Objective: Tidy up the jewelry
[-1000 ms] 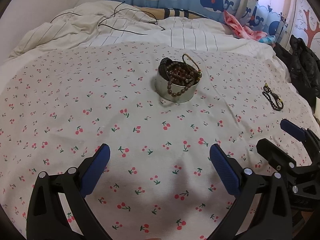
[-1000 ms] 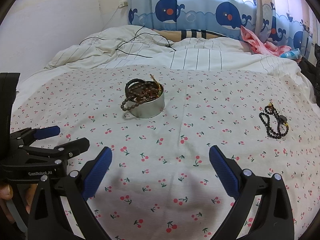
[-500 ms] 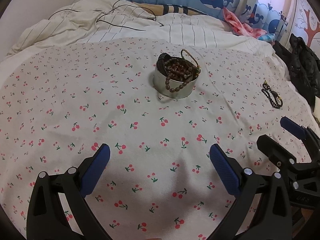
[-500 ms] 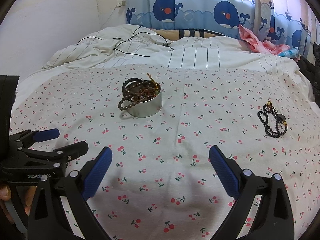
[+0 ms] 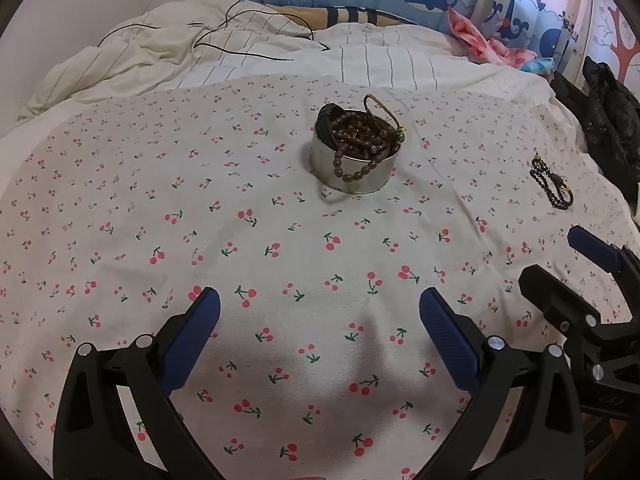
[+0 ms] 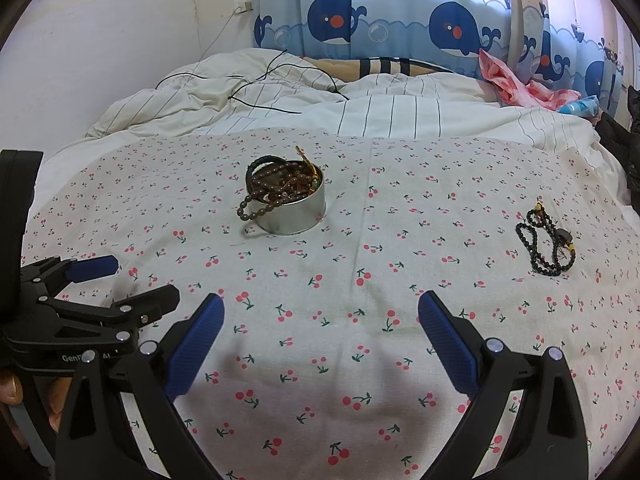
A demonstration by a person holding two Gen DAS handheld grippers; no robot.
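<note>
A round metal tin [image 5: 352, 170] [image 6: 294, 216] stands on the cherry-print bedsheet, piled with brown bead bracelets; one strand [image 5: 354, 168] [image 6: 256, 208] hangs over its rim. A black bead bracelet [image 5: 552, 186] [image 6: 546, 242] lies loose on the sheet to the right. My left gripper [image 5: 319, 314] is open and empty, well short of the tin. My right gripper [image 6: 320, 318] is open and empty too, between tin and black bracelet but nearer me. Each gripper shows in the other's view: the right one [image 5: 560, 276] at the right edge, the left one [image 6: 120, 280] at the left edge.
A rumpled striped duvet [image 6: 320, 104] with a black cable [image 6: 260, 84] lies behind the sheet. Whale-print curtains [image 6: 400, 28] hang at the back. Pink cloth [image 6: 516, 84] and dark clothing [image 5: 608, 112] sit at the right. A hand [image 6: 12, 388] holds the left gripper.
Both grippers have drifted slightly; in the left wrist view the tin sits a little higher and further left. Both stay open and empty.
</note>
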